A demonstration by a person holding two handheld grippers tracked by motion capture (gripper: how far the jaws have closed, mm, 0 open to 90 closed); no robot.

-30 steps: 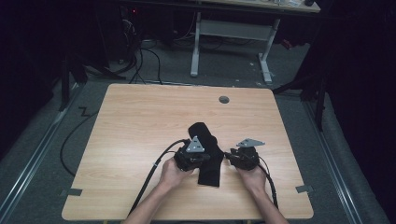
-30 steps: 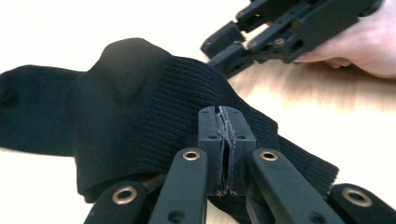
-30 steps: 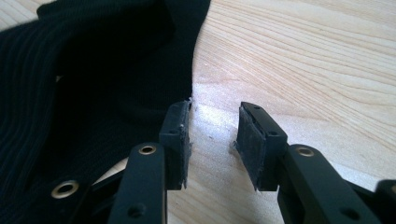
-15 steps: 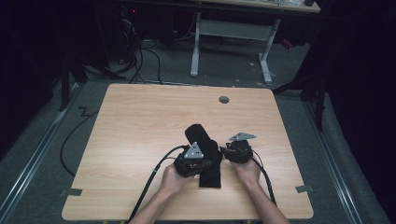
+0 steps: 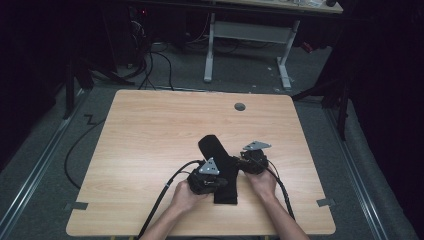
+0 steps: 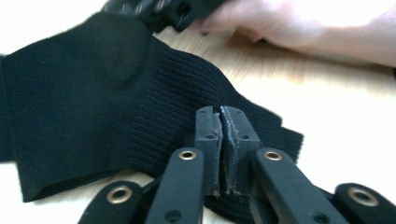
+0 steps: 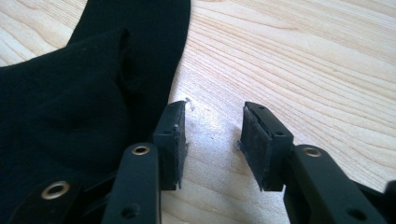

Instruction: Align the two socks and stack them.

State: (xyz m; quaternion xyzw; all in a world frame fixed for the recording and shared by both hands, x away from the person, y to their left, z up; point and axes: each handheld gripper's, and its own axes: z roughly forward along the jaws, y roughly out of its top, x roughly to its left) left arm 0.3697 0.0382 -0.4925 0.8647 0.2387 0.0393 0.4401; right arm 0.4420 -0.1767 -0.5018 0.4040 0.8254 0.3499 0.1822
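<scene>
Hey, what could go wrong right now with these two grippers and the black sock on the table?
The left gripper sits nearly shut over the ribbed cuff of the sock, and its jaws have just been opening, so the cuff may slip free. The right gripper is open over bare table beside the sock's edge; closing there would likely miss the fabric.

Dim room around a lit table (image 5: 150, 130), gripper views overexposed, washed-out wood, soft near edges

Black ribbed sock (image 5: 220, 167), pale wood-grain table (image 5: 150, 140), black hand-held gripper (image 7: 212, 140) jaws
</scene>
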